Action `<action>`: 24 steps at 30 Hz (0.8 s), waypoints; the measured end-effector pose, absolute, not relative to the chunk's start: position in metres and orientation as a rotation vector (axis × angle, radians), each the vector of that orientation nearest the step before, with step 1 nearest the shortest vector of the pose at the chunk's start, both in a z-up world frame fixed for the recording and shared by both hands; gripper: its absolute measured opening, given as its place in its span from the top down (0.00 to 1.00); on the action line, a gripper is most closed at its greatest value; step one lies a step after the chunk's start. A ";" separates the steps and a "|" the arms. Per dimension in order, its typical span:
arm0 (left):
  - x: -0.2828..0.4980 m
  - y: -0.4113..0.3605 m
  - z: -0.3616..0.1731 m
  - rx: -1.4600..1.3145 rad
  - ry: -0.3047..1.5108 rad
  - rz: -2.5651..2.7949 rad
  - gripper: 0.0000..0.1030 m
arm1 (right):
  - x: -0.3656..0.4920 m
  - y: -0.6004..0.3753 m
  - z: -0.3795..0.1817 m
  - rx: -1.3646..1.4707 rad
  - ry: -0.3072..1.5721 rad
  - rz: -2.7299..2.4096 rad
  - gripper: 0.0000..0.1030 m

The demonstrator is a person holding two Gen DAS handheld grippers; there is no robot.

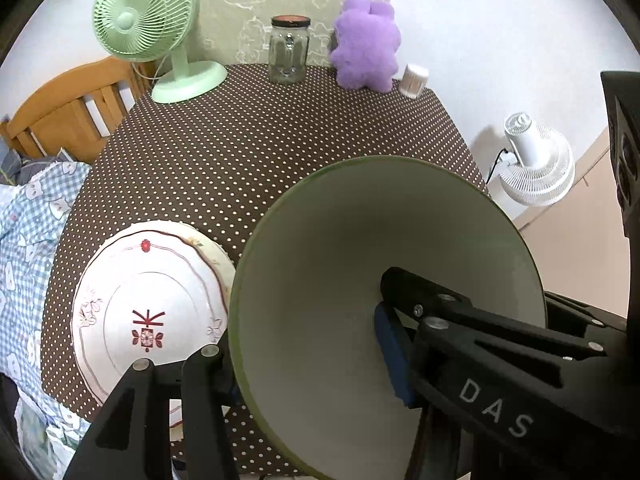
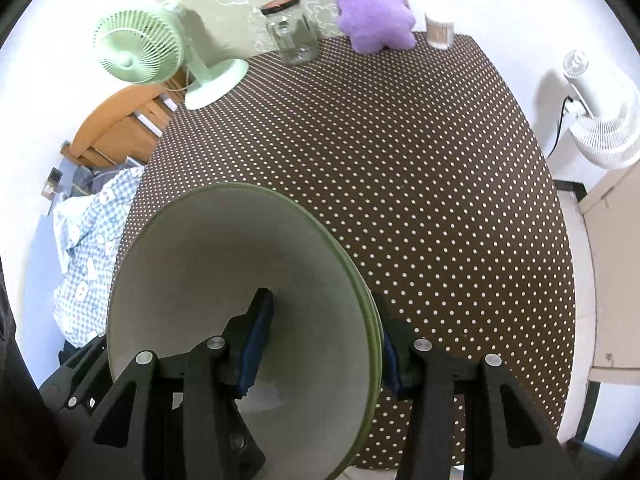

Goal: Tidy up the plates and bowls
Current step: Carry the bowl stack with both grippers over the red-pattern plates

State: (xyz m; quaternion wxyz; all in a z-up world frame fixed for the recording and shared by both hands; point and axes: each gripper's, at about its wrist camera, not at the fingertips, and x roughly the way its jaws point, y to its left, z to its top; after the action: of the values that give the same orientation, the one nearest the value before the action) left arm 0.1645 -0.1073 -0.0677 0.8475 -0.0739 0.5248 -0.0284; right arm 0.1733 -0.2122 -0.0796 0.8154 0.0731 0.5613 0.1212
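Note:
A pale green bowl (image 1: pixel 340 288) is held tilted above the brown polka-dot table (image 1: pixel 240 152). My left gripper (image 1: pixel 308 360) is shut on its rim, one finger inside the bowl and one outside. My right gripper (image 2: pixel 324 344) is shut on the opposite rim of the same bowl (image 2: pixel 224 264), one blue pad inside and one outside. A white plate with a red flower pattern (image 1: pixel 148 304) lies on the table's near left, beside and partly behind the bowl. The plate does not show in the right wrist view.
At the table's far edge stand a green desk fan (image 1: pixel 148 28), a glass jar (image 1: pixel 289 50), a purple plush toy (image 1: pixel 366 44) and a cotton swab container (image 1: pixel 414 80). A white fan (image 1: pixel 532 164) stands beyond the right edge. A bed with checked bedding (image 1: pixel 28 232) lies left.

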 end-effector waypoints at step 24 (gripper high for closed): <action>0.154 0.003 -0.060 -0.111 1.093 -0.154 0.48 | 0.155 -0.097 -0.068 0.193 1.162 0.156 0.50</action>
State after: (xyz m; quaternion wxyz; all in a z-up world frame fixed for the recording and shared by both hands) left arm 0.1538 0.0026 -0.0597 0.8500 -0.0527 0.5191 -0.0729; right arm 0.1550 -0.0971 -0.0685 0.8286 0.0911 0.5475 0.0733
